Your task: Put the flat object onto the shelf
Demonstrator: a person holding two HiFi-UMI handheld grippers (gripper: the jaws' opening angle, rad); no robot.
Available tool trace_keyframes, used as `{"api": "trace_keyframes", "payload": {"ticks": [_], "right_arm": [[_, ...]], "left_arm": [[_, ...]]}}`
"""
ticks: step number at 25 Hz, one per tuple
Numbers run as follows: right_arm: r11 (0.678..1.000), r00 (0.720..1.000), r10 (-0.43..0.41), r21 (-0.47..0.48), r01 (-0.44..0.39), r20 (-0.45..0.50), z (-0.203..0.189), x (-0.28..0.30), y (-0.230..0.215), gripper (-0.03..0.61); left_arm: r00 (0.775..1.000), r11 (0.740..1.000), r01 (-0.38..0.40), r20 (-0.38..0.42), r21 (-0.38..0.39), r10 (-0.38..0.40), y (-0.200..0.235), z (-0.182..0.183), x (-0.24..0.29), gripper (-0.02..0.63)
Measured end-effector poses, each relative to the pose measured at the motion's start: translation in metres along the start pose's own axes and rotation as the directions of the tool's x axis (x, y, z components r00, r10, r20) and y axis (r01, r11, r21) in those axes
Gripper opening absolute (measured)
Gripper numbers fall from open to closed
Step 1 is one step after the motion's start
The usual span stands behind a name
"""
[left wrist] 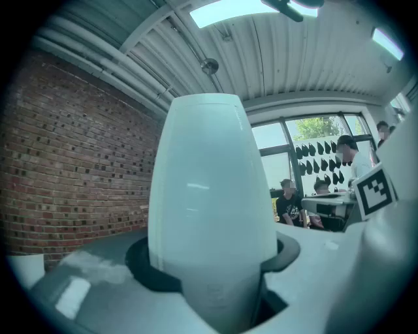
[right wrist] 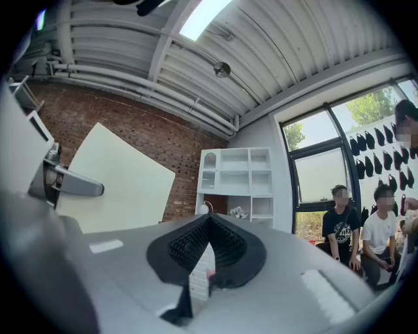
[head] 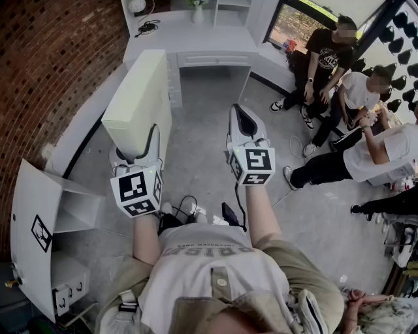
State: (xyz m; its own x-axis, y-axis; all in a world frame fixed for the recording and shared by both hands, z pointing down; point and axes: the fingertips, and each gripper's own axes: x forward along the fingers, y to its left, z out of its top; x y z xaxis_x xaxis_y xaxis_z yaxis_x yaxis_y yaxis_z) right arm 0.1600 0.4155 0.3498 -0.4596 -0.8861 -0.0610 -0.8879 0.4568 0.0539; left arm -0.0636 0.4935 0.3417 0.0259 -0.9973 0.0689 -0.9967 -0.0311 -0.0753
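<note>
Over the floor, left claw, pointing level, grips the board.

My left gripper is clamped on the pale flat board, jaws pressing both faces. The board stands upright and fills centre frame. Black pads show at its left and right sides. Brick wall at left. Ribbed ceiling with a light strip up top. Windows right of centre, with seated people below them. Right gripper's marker cube at right edge.
</note>
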Motion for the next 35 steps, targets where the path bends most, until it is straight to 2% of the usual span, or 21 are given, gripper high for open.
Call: {"api": "trace_keyframes", "payload": {"ticks": [16, 20, 23, 25, 28, 31, 35], "right_arm": [[0.999, 0.999, 0.039, 0.011, -0.039, -0.006, -0.011, 0.003, -0.011, 0.0], [0.994, 0.998, 0.057, 0.099, -0.055, -0.011, -0.017, 0.004, -0.014, 0.0], [0.971, 0.998, 0.064, 0.231, -0.059, -0.015, -0.026, 0.004, -0.019, 0.003], [0.95, 0.996, 0.087, 0.302, -0.073, -0.034, -0.036, 0.005, -0.021, 0.042], [0.888, 0.981, 0.177, 0.441, -0.127, -0.074, -0.059, 0.009, -0.01, 0.234], [0.791, 0.959, 0.262, 0.594, -0.147, -0.111, -0.089, 0.011, 0.007, 0.365], [0.635, 0.941, 0.316, 0.765, -0.113, -0.123, -0.121, 0.012, 0.02, 0.435]], "left_arm": [[1.0, 1.0, -0.026, 0.006, -0.016, 0.026, -0.015, -0.004, 0.004, 0.308], [0.999, 0.996, -0.024, 0.021, -0.089, 0.026, -0.014, -0.004, 0.004, 0.308], [0.998, 0.977, -0.018, 0.047, -0.213, 0.029, -0.01, -0.008, 0.008, 0.308], [0.997, 0.942, -0.007, 0.074, -0.336, 0.034, -0.007, -0.011, 0.013, 0.308], [0.992, 0.853, 0.019, 0.116, -0.521, 0.049, -0.001, -0.017, 0.024, 0.31], [0.988, 0.754, 0.039, 0.139, -0.656, 0.07, 0.008, -0.029, 0.035, 0.31], [0.98, 0.62, 0.041, 0.152, -0.784, 0.127, 0.021, -0.042, 0.058, 0.311]]}}
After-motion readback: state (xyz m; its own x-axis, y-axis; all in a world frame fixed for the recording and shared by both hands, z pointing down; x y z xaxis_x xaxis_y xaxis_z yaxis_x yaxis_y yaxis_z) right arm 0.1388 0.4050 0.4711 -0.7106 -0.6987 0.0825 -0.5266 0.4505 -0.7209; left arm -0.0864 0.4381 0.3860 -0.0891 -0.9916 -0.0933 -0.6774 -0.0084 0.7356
